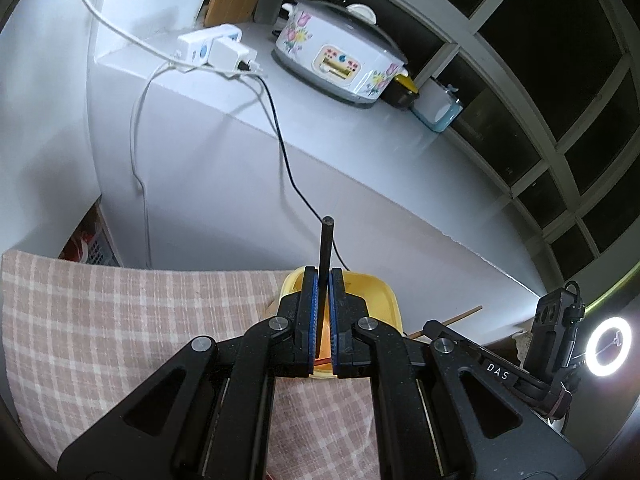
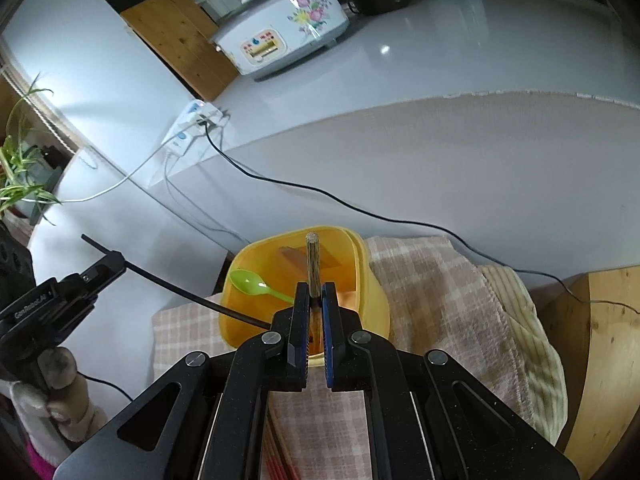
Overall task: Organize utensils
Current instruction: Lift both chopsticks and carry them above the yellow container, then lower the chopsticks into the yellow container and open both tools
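Note:
My left gripper (image 1: 323,280) is shut on a black chopstick (image 1: 325,264) that stands up between its pads, above the yellow plastic tub (image 1: 384,300). My right gripper (image 2: 316,292) is shut on a wooden chopstick (image 2: 312,264) over the same yellow tub (image 2: 360,280), which holds a green plastic spoon (image 2: 256,283). In the right wrist view the left gripper (image 2: 104,268) shows at the left with the black chopstick (image 2: 192,294) slanting down toward the tub. In the left wrist view the right gripper's wooden chopstick (image 1: 460,317) shows at the right.
The tub sits on a pink checked cloth (image 1: 140,312) on a table. Red chopsticks (image 2: 280,466) lie under my right gripper. A white counter behind carries a flowered rice cooker (image 1: 340,56), a power strip (image 1: 216,50) and a black cable (image 2: 360,208). A wooden block (image 2: 600,340) stands at the right.

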Demonstrator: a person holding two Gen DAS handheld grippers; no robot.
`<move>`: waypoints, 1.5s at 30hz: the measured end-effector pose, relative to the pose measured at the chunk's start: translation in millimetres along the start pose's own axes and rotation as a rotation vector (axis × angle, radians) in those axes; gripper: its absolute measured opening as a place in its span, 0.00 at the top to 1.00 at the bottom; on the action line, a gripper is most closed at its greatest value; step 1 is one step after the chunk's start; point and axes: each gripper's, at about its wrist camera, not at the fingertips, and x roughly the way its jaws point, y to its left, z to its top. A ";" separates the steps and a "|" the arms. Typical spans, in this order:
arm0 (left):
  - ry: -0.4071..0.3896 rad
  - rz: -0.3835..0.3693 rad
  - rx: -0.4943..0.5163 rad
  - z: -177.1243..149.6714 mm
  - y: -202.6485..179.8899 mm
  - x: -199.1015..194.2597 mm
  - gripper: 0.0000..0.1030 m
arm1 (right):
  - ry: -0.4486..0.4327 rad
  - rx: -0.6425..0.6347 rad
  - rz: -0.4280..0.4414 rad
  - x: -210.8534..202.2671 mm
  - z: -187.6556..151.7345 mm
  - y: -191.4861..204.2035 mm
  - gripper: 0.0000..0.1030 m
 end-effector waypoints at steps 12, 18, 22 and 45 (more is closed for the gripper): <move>0.049 0.020 0.021 -14.8 -8.6 19.3 0.97 | 0.034 0.006 -0.008 15.5 -1.4 -0.9 0.96; 0.078 0.041 0.040 -22.1 -7.9 30.1 0.97 | 0.056 -0.002 -0.023 23.2 -4.4 -2.1 0.96; 0.095 0.057 0.047 -25.8 -6.3 37.6 0.97 | 0.067 -0.010 -0.034 27.1 -5.2 -1.7 0.96; 0.107 0.082 0.049 -28.1 -4.6 29.1 0.95 | 0.019 -0.042 -0.081 6.0 -4.5 0.4 0.69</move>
